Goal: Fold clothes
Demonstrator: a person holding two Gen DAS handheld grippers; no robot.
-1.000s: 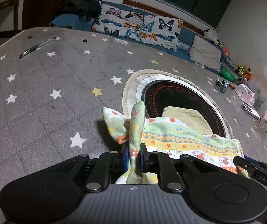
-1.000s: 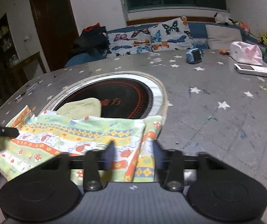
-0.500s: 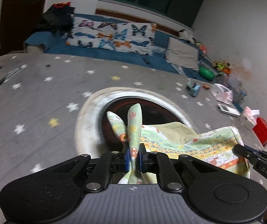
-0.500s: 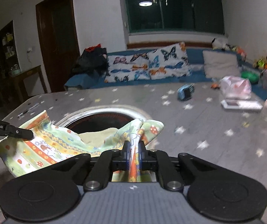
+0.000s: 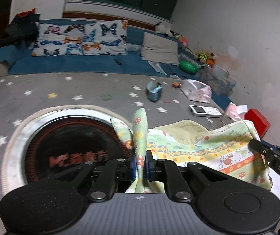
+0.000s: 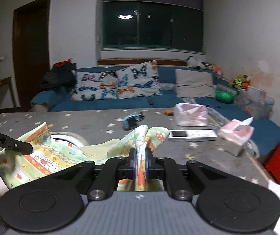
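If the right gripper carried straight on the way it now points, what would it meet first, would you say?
Probably the blue toy on the table, straight beyond the cloth that the right gripper pinches. Depth is unclear, and if it passes above the toy, the sofa comes next.

The cloth hides the near right part of the round cooktop. Cooktop lettering is motion-blurred, unreadable. The right gripper is cut off at the frame's right edge. The tissue box is blurred.
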